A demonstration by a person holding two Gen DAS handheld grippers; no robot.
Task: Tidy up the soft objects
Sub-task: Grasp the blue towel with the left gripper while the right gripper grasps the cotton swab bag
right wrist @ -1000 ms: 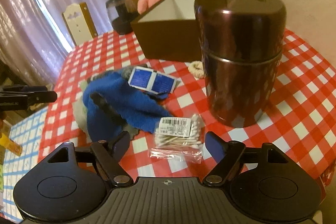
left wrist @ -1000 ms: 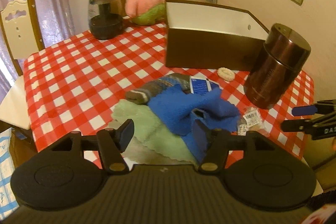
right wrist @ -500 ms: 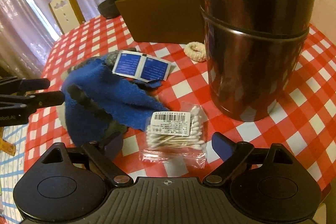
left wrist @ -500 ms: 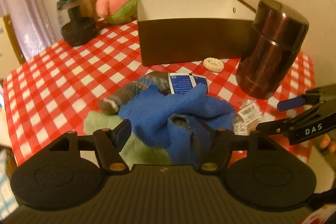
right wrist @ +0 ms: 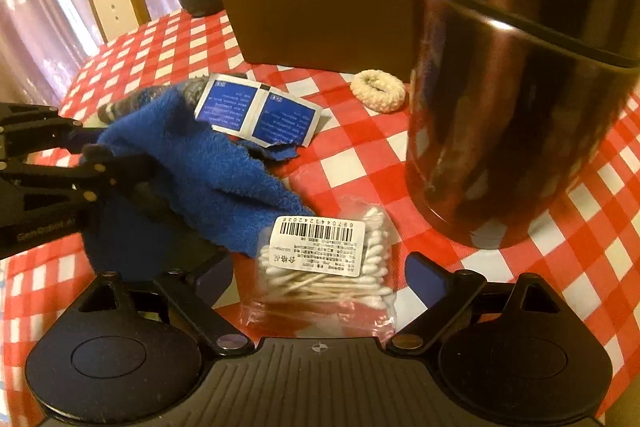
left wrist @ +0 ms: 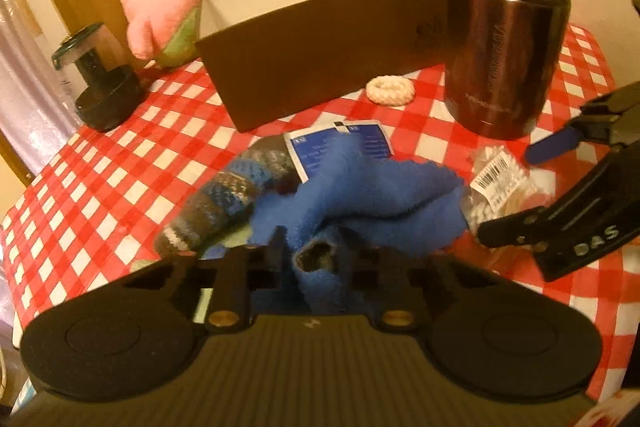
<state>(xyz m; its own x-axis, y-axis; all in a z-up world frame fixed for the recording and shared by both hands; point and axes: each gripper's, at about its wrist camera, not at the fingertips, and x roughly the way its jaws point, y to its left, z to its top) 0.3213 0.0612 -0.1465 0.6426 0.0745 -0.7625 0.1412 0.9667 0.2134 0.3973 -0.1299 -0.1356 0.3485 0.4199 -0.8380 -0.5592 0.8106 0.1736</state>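
Note:
A blue fleece cloth (left wrist: 372, 195) lies crumpled on the red checked tablecloth (left wrist: 120, 163). My left gripper (left wrist: 316, 255) is shut on a fold of it; the right wrist view shows the cloth (right wrist: 208, 163) with that gripper (right wrist: 116, 167) clamped on its left side. A striped knit sock (left wrist: 228, 199) lies left of the cloth, over a pale green cloth (left wrist: 236, 237). My right gripper (right wrist: 320, 271) is open, its fingers either side of a bag of cotton swabs (right wrist: 324, 267). A pink plush (left wrist: 160, 15) sits at the back.
An open brown box (left wrist: 320, 39) stands behind the cloths. A tall dark metal canister (left wrist: 504, 27) stands at the right, very close in the right wrist view (right wrist: 512, 87). Blue sachets (left wrist: 340, 147), a cream hair tie (left wrist: 390, 90), and a dark jar (left wrist: 100, 83) lie around.
My left gripper moved forward and down and shut on the blue cloth. My right gripper moved closer to the swab bag and the canister, staying open.

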